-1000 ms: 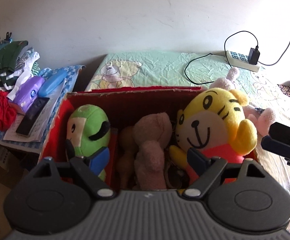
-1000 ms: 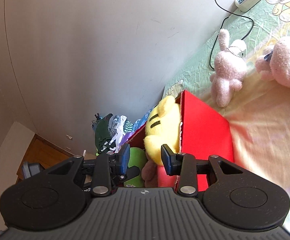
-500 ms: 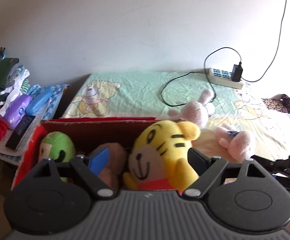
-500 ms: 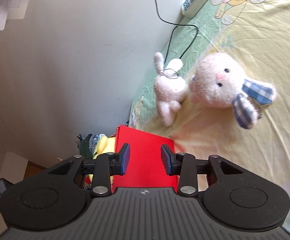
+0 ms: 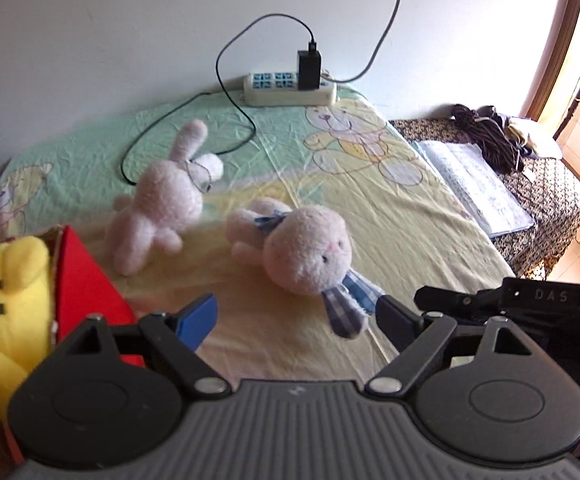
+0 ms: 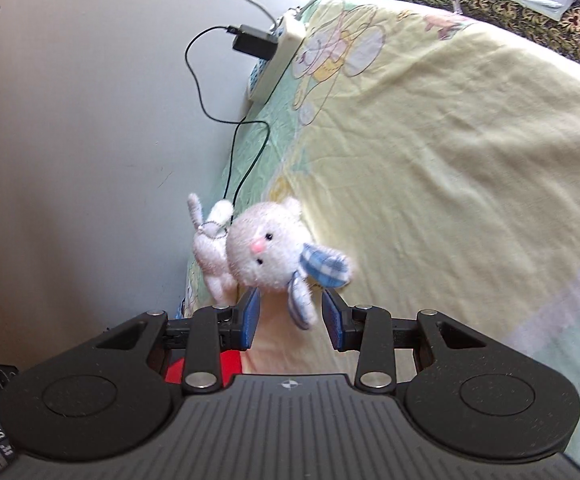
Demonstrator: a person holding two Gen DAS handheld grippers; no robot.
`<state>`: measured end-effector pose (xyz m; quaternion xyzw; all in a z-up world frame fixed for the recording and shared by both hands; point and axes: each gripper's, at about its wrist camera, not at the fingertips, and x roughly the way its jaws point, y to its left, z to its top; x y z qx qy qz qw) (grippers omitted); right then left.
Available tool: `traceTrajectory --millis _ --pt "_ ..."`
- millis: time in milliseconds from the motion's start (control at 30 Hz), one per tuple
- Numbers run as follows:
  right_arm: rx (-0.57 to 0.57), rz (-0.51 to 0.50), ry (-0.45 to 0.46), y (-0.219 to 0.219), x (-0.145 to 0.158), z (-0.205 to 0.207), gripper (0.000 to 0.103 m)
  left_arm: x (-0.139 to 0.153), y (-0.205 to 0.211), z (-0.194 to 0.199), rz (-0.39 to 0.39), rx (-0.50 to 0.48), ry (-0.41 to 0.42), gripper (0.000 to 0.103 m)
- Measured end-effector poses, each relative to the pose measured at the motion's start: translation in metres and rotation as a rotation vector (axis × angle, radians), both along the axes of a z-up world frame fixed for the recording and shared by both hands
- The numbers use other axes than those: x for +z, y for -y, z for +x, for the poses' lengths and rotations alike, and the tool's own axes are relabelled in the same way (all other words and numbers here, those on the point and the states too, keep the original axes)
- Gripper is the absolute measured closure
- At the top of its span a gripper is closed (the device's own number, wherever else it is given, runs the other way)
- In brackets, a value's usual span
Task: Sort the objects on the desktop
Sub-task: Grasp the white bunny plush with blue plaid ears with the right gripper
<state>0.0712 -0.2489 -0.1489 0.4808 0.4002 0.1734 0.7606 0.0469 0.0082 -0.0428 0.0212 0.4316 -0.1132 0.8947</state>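
Right gripper (image 6: 290, 322) approaching bunny (image 6: 268, 252)
Both grippers' jaws open, empty; gripping only the ear (image 6: 300, 300) risks slipping off.

Both grippers (image 5: 294, 320) (image 6: 292, 322) have ribbed dark-grey bodies, black linkages, silver screws, blue finger pads (image 6: 250, 318)

Power strip (image 5: 289, 89): we see it white, against the wall, a black charger (image 5: 309, 69) plugged in.
Cable (image 5: 194, 128): we see it black, looping over the bear-print sheet (image 5: 390, 184).
Open book (image 5: 474, 188): we find it beside the sheet, on patterned cloth (image 5: 550, 184).
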Motion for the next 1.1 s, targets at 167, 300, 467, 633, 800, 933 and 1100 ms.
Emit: traceTrajectory --millis 167,300,467,633,800,933,1100 --pt "-0.048 0.019 -0.04 0.018 -0.01 0.012 0.064 -0.022 -0.004 0.033 -0.086 0.03 -0.076 0.013" --pt "-0.027 0.033 -0.023 0.013 -0.008 0.037 0.061 -0.038 -0.001 0.051 -0.088 0.028 -0.122 0.013" --pt "0.013 0.017 0.011 -0.004 -0.007 0.071 0.061 -0.049 0.0 0.058 -0.097 0.036 -0.151 0.014" --pt "0.072 0.01 0.038 -0.023 -0.004 0.109 0.057 -0.063 0.005 0.064 -0.096 -0.006 -0.181 0.017" --pt "0.129 -0.034 0.086 -0.039 0.001 0.147 0.048 -0.066 -0.002 0.072 -0.121 0.026 -0.166 0.017" --pt "0.211 -0.048 0.037 -0.058 -0.015 0.162 0.048 -0.065 -0.013 0.078 -0.124 0.068 -0.16 0.017" --pt "0.238 0.034 -0.038 -0.055 -0.03 0.156 0.058 -0.063 -0.02 0.079 -0.148 0.085 -0.156 0.017"
